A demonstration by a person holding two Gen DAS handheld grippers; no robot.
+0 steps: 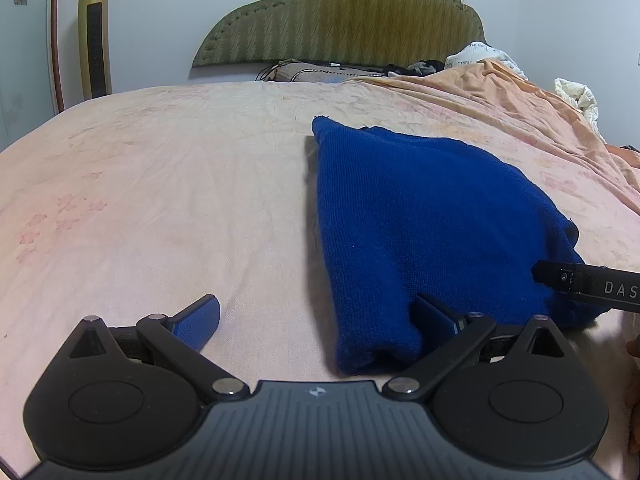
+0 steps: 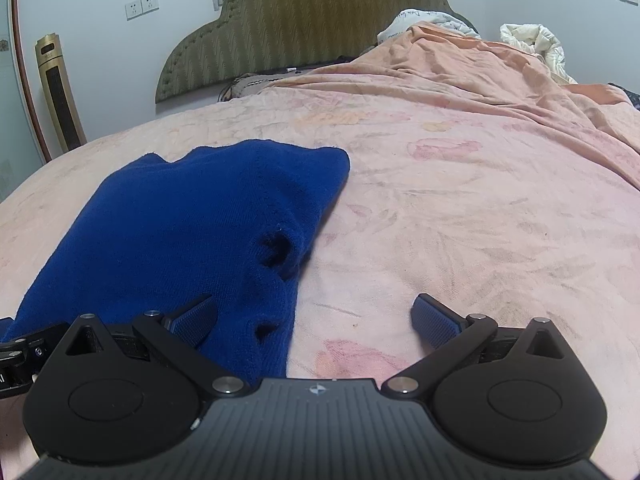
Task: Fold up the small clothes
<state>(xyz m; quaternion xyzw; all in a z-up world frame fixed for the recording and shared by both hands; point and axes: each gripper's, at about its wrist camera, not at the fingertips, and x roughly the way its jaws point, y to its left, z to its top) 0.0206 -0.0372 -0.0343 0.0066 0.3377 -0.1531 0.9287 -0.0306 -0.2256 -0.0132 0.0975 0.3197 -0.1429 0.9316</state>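
A blue knitted garment (image 1: pixel 432 220) lies folded on the pink bed sheet (image 1: pixel 160 200). My left gripper (image 1: pixel 316 320) is open at its near left corner, its right finger on the cloth, its left finger on the sheet. In the right wrist view the garment (image 2: pixel 180 224) lies left of centre. My right gripper (image 2: pixel 316 320) is open at its near right edge, left finger over the cloth, right finger over the sheet (image 2: pixel 460 220). The right gripper's finger also shows at the right edge of the left wrist view (image 1: pixel 592 284).
A green padded headboard (image 1: pixel 344 16) stands at the far end. A rumpled orange blanket (image 2: pixel 500 72) with white bedding (image 2: pixel 536 40) is heaped at the far right. A gold tower fan (image 1: pixel 94 32) stands by the wall at the left.
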